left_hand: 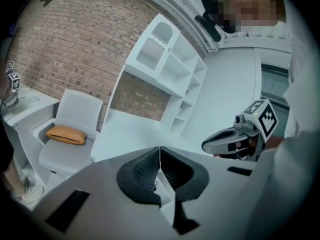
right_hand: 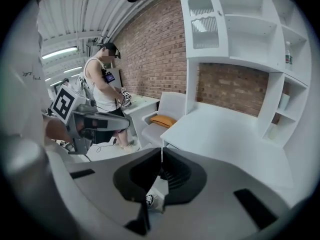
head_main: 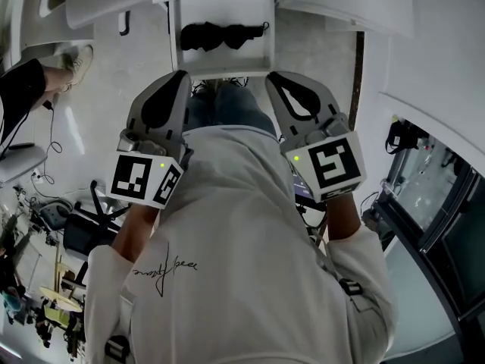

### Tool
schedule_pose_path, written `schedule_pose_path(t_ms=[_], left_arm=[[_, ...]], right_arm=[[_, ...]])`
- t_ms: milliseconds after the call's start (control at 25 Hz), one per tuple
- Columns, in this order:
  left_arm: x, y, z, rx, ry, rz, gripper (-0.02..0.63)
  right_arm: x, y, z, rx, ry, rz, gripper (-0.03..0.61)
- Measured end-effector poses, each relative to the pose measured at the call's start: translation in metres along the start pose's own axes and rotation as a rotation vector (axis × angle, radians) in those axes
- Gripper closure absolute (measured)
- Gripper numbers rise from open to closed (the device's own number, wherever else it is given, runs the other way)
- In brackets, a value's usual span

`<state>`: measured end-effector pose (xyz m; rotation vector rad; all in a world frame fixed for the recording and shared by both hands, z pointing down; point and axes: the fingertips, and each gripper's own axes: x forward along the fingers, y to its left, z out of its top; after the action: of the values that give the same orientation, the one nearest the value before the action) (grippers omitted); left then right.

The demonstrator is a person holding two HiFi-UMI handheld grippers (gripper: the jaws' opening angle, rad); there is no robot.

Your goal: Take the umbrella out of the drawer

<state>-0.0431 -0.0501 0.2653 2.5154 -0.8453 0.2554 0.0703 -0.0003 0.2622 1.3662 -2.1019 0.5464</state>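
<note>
Lying in the one open white drawer (head_main: 227, 61), far in the head view: one bunched black fabric umbrella (head_main: 223, 35). Left gripper view: left gripper (left_hand: 160, 151), jaws meeting, empty. Right gripper view: right gripper (right_hand: 161, 154), jaws meeting, empty.

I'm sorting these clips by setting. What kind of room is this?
Probably a mock home-office set in a studio: a white desk with shelves against a brick wall, a white chair with an orange cushion, and another person working at a side table.
</note>
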Motion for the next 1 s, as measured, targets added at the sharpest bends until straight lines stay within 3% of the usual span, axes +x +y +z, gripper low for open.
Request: schedule_pose_path(t_ms=[880,1000], left_arm=[[0.019,0.016,-0.05,-0.025,0.114,0.056,0.597],[0.023,0.017,-0.057,-0.024,0.127,0.062,0.597]], right_arm=[[0.087,-0.006,-0.054,-0.19,0.131,0.15,0.551],[0.099,-0.01,-0.059,-0.189,0.119,0.126,0.552]])
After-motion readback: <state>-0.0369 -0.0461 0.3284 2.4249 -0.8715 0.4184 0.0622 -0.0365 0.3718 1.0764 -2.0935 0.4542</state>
